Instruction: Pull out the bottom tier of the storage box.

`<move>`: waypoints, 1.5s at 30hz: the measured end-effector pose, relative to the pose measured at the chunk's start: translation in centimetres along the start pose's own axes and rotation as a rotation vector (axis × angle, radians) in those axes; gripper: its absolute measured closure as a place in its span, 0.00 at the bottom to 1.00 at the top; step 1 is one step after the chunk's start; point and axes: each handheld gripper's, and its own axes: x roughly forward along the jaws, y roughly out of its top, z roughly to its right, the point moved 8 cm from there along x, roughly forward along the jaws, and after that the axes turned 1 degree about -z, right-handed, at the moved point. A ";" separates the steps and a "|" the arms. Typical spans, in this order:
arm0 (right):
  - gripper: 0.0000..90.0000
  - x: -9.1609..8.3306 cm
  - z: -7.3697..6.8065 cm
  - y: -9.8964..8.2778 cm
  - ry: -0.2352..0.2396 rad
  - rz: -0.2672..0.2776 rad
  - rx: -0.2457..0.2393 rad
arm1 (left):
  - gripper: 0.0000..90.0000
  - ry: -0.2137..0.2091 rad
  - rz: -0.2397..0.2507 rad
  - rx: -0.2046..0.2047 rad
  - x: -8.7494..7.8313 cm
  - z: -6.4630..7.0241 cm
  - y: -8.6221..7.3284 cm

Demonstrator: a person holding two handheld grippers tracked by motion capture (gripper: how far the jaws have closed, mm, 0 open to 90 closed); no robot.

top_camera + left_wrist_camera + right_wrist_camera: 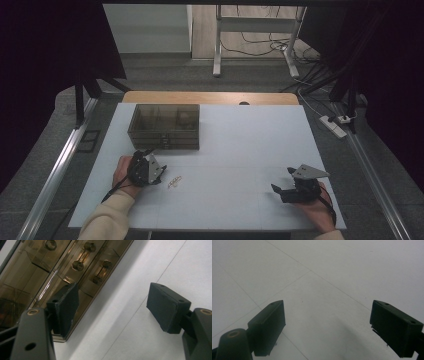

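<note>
A smoky see-through drawer box (164,126) stands at the back left of the white table (240,145). My left gripper (143,156) sits just in front of the box's left end, pointing at it, and is held by a hand in a cream sleeve. In the left gripper view its jaws (112,307) stand open with nothing between them, and the box front (50,290) with its brass knobs (82,257) is close ahead. A small pale object (174,183) lies right of that gripper. My right gripper (282,181) rests at the front right, open over bare table (325,325).
A wooden edge (210,97) runs behind the table, and metal rails (60,165) flank it. A power strip (334,125) and cables lie on the floor at the right. A desk frame (217,50) stands farther back.
</note>
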 end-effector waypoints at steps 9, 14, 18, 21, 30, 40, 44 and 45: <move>0.15 0.0 0.0 0.0 0.000 0.000 0.000 | 0.31 0.013 0.000 0.004 0.3 -0.2 0.1; 0.14 0.0 0.0 0.0 -0.001 -0.002 -0.001 | 0.33 0.021 0.001 0.002 0.5 -0.3 0.1; 0.14 0.0 0.0 0.0 -0.001 -0.003 0.000 | 0.34 0.024 0.000 0.005 0.6 -0.5 0.1; 0.15 0.0 0.0 0.0 -0.001 -0.004 0.000 | 0.35 0.027 0.001 0.007 0.7 -0.5 0.1; 0.15 0.0 0.0 0.0 -0.002 -0.001 0.000 | 0.38 0.027 0.001 0.023 0.9 -0.4 0.2; 0.15 0.0 0.0 0.0 -0.003 -0.003 -0.001 | 0.40 0.028 -0.004 0.050 1.2 -0.2 0.5; 0.15 0.0 0.0 0.0 -0.003 -0.005 -0.001 | 0.42 0.028 -0.007 0.051 1.3 -0.2 0.5; 0.15 0.0 0.0 0.0 -0.002 -0.004 -0.002 | 0.42 0.028 -0.007 0.052 1.3 -0.2 0.4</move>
